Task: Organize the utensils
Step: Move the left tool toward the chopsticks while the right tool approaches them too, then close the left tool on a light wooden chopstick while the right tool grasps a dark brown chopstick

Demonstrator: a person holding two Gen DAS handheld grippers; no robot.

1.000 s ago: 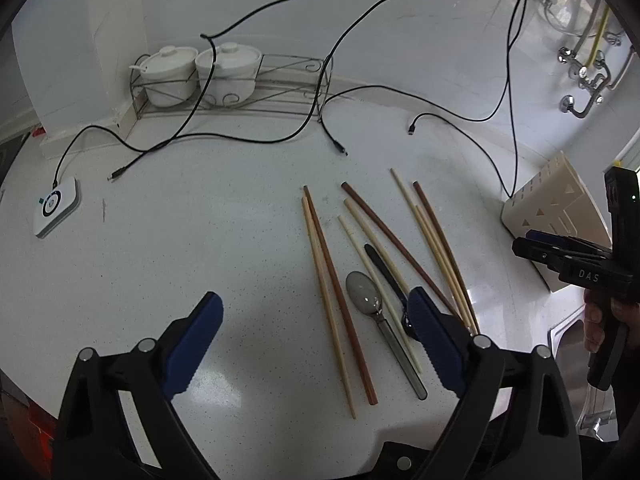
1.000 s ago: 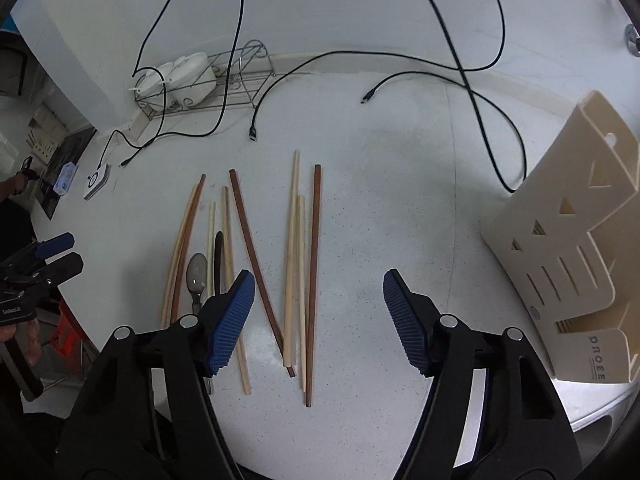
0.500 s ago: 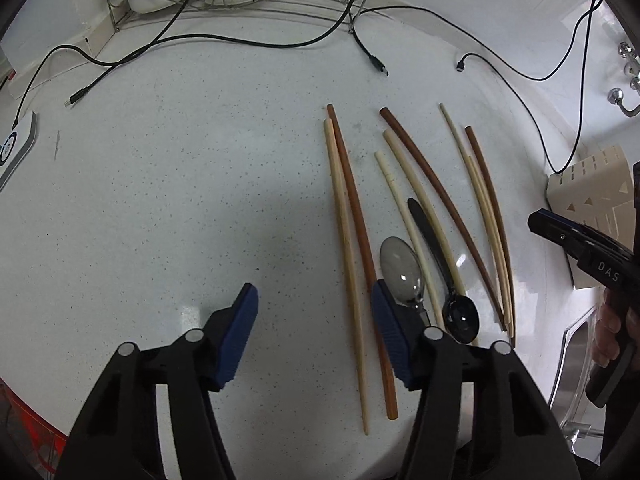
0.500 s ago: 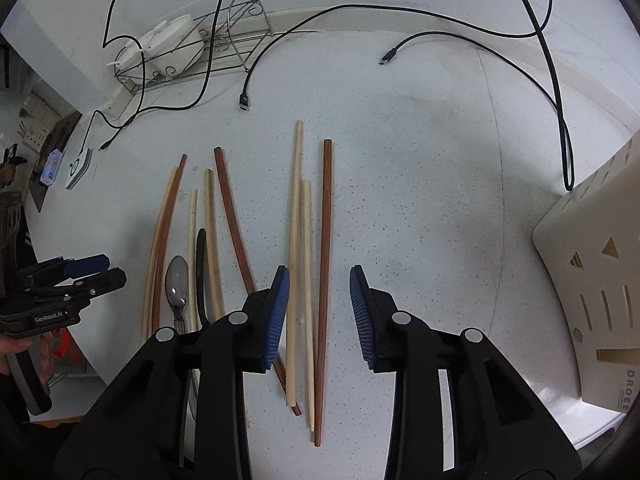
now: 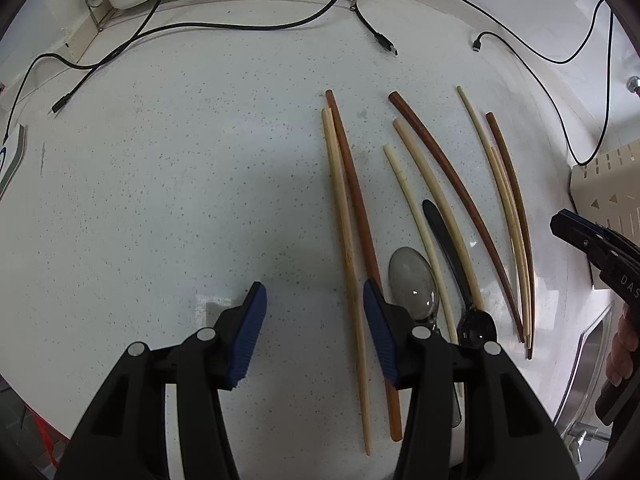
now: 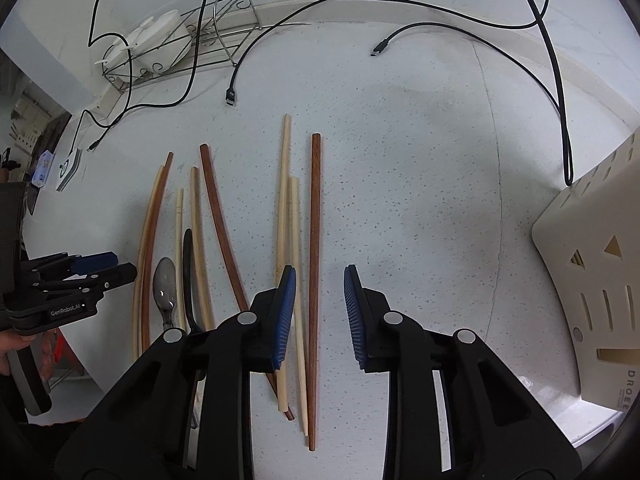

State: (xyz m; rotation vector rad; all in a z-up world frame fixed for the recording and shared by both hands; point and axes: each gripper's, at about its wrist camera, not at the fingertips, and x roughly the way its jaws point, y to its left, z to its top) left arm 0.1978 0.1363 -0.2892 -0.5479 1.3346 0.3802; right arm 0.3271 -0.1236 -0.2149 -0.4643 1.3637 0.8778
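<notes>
Chopsticks [image 6: 315,240]: loose on the tabletop [image 6: 420,200], mixed light and dark, unsorted.
Spoons: metal spoon [image 5: 414,286] and black spoon [image 5: 452,256] lie among them.
Holder [image 6: 592,280]: beige, apparently unfilled.
Right claw [image 6: 318,312]: partly open, straddling the dark chopstick, gripping nothing.
Left claw [image 5: 312,336]: open, holding nothing.
Progress: nothing sorted yet.
Hidden: the holder's interior; near chopstick ends.

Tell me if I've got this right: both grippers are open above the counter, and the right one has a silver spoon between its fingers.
Not quite. Both grippers are open, but what lies between the fingers of the right gripper is the dark brown chopstick, as the right wrist view shows. The silver spoon lies far off to its left, among the other utensils.
</notes>
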